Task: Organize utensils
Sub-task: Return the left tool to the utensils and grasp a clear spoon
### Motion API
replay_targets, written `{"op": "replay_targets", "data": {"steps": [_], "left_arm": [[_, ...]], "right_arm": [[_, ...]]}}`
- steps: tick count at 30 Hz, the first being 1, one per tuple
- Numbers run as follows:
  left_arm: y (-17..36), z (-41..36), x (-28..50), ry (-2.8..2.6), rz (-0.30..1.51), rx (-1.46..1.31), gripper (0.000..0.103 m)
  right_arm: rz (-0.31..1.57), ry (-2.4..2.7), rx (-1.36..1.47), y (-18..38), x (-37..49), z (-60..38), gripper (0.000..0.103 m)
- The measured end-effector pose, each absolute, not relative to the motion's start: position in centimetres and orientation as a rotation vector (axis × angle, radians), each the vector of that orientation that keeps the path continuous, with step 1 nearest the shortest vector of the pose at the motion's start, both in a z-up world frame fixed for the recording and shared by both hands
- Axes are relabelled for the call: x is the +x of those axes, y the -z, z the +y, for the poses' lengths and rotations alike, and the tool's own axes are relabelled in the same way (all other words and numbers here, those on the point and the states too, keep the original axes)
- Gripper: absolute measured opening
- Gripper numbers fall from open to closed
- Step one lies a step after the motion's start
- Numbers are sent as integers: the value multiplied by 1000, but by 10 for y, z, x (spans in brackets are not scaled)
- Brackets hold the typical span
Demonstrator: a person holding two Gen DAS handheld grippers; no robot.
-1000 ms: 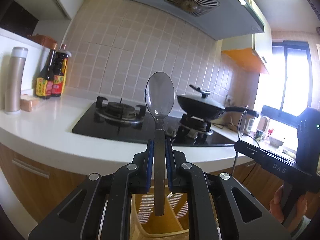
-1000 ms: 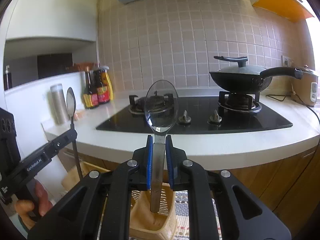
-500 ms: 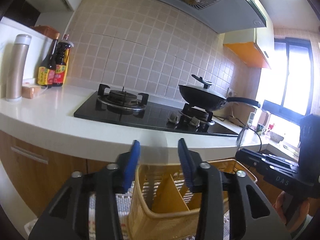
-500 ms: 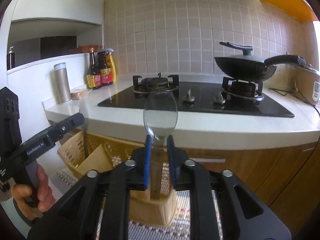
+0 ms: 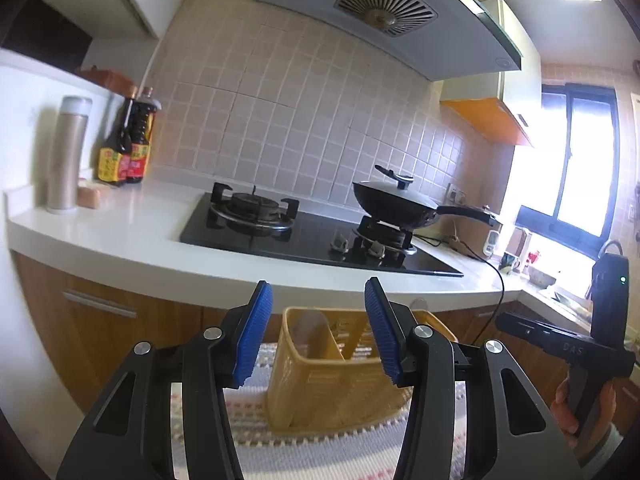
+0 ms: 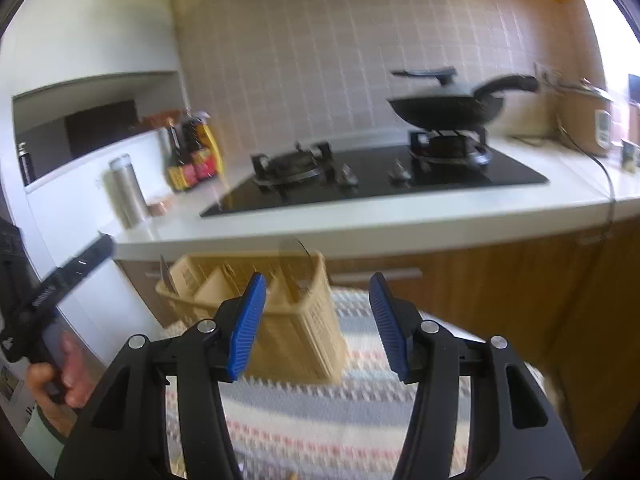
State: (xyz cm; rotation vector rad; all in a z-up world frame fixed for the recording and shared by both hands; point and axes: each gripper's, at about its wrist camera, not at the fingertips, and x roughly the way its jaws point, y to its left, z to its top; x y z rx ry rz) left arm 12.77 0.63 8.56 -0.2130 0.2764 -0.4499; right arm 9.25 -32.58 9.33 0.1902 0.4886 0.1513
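Both our left gripper [image 5: 318, 328] and right gripper [image 6: 316, 324] are opening with nothing between the jaws. The steel spoons [image 6: 294, 258] stand in the yellow plastic slotted utensil basket [image 6: 296, 320] on the striped mat [image 6: 320, 420]. The drop looks done; next we need another loose utensil.

Right wrist view: motion-blurred throughout; the wok [image 6: 444, 110] and bottle labels [image 6: 191, 170] were smeared.
Spoon in basket [image 6: 294, 258]: a faint streak, its handle hidden by the yellow basket [image 6: 304, 336].
Left wrist view, basket [image 5: 320, 384]: its base was hidden behind the blue pads [image 5: 256, 332].
Windowsill items [image 5: 516, 252]: too small to identify.
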Motion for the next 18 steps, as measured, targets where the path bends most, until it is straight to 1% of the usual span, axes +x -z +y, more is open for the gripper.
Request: {"op": "replay_targets", "data": {"steps": [2,4,5,10,13,18], "left_arm": [[-92,10,112,461,292,-210,46],[-95,13,99,464,308,-205,51],[-96,14,91,463,331,-197,52],[-86,14,67,460,458,-147,52],[-66,13,58,460,578,-119,52],[-15,11,57,496,862,-140,52]], "right_arm": [[537,-136,191,-94,79,-329,50],[593,-111,180,-92,67,-330,50],[624,-103,176,-90,62,-329,50],[848,-64,207,-64,46,-333,50],[967,-69,241,-39,38,-336,50],[1106,-102,317,2,25,-336,50]]}}
